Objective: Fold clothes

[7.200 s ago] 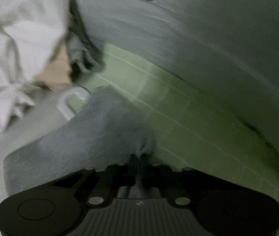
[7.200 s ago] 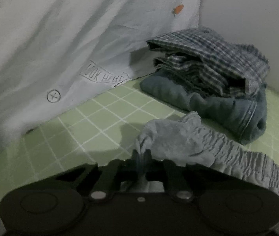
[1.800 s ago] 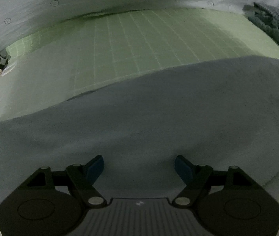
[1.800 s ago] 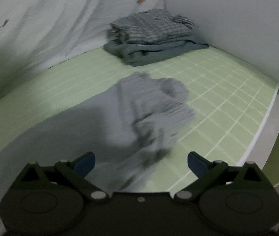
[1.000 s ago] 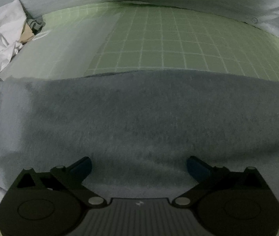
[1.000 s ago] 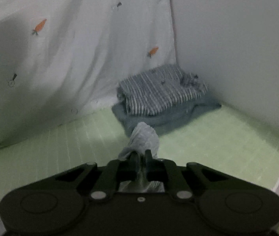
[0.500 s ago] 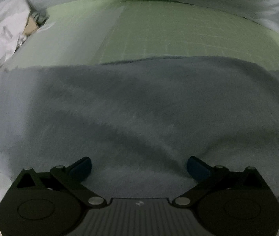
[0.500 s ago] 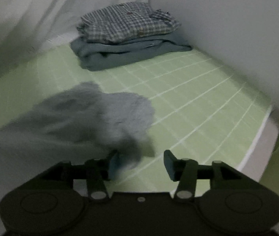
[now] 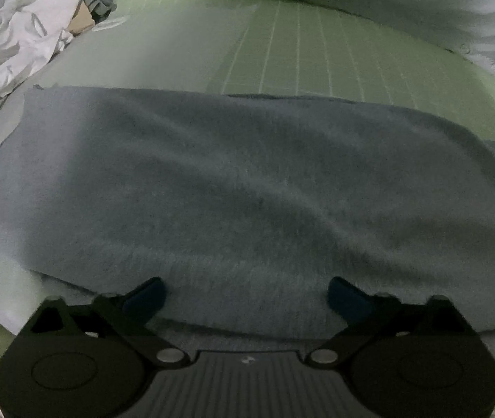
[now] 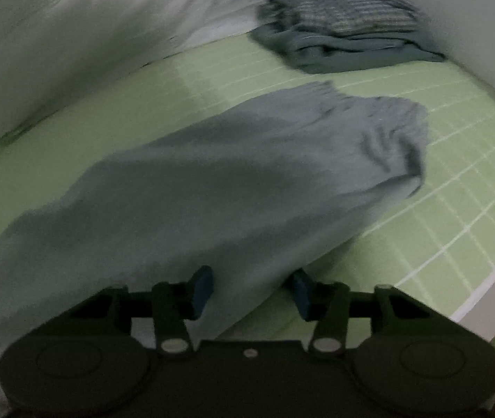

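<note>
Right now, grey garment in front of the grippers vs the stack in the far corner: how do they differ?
The grey garment lies spread out long and flat on the green mat; the stack is folded compact. The grey garment is one plain piece; the stack is a checked piece on top of a plain blue-grey one. The grey garment lies near both grippers; the stack sits far off by the wall. Both rest on the green mat.

Both views dim, grainy, green-grey cast. Fisheye bending curves the green checked sheet [image 9: 317,55] grid lines; black corners at frame edges. Right wrist view motion-blurred: folded stack [image 10: 345,24] and grey garment [image 10: 247,174] smeared. Left view sharper; paler band of light across far sheet. Claw bodies nearly black silhouettes.
</note>
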Motion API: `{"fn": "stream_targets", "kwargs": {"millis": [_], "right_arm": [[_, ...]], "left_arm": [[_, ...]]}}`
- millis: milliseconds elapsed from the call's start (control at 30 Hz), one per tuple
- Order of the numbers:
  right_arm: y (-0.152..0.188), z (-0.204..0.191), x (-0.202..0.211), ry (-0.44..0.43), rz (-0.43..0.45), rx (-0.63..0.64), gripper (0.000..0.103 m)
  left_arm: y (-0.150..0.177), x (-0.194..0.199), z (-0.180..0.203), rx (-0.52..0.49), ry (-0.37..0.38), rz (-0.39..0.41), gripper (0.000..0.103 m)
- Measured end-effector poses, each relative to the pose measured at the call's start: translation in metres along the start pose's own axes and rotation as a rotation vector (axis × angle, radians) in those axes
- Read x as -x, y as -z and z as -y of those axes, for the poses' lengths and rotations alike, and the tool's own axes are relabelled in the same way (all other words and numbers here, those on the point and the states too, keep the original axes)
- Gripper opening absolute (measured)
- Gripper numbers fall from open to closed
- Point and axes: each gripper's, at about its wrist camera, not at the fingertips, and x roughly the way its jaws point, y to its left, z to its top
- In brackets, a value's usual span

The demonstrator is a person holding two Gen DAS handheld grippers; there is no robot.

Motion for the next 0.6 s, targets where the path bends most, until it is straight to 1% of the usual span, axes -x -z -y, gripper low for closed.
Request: {"fn": "stream_targets", "kwargs": {"millis": [100, 167, 200, 233, 267, 300, 333, 367, 467, 600], "right_arm": [[0.009, -0.006, 0.003, -0.015, -0.015, 0.012, 0.042], [0.015, -0.009, 0.006, -0.024, -0.022, 0.016, 0.037], [0.018, -0.010, 0.008, -0.029, -0.019, 0.020, 0.030], [0.020, -0.011, 0.009, -0.036, -0.015, 0.025, 0.019], [0.022, -0.012, 0.010, -0.046, -0.008, 0.032, 0.012], [0.024, -0.013, 0.014, -0.053, 0.003, 0.042, 0.004], [0.026, -0.015, 0.018, -0.056, 0.018, 0.055, 0.003], [0.027, -0.016, 0.022, -0.058, 0.037, 0.064, 0.002], [0.028, -0.018, 0.038, -0.052, 0.105, 0.086, 0.001], [0.028, -0.021, 0.061, -0.033, 0.169, 0.131, 0.001]], "left_arm": [[0.004, -0.002, -0.004, -0.010, 0.019, -0.013, 0.081], [0.008, -0.002, -0.007, -0.006, 0.033, -0.007, 0.077], [0.009, -0.001, -0.008, -0.003, 0.038, 0.000, 0.071], [0.010, 0.000, -0.009, -0.007, 0.036, 0.013, 0.066], [0.009, 0.001, -0.009, -0.012, 0.039, 0.024, 0.054], [0.009, 0.003, -0.009, -0.016, 0.040, 0.035, 0.039], [0.008, 0.004, -0.009, -0.017, 0.036, 0.043, 0.028], [0.008, 0.005, -0.010, -0.019, 0.033, 0.050, 0.001], [0.009, 0.011, -0.014, 0.000, 0.043, 0.061, 0.001], [0.012, 0.033, -0.017, 0.004, 0.042, 0.099, 0.001]]}}
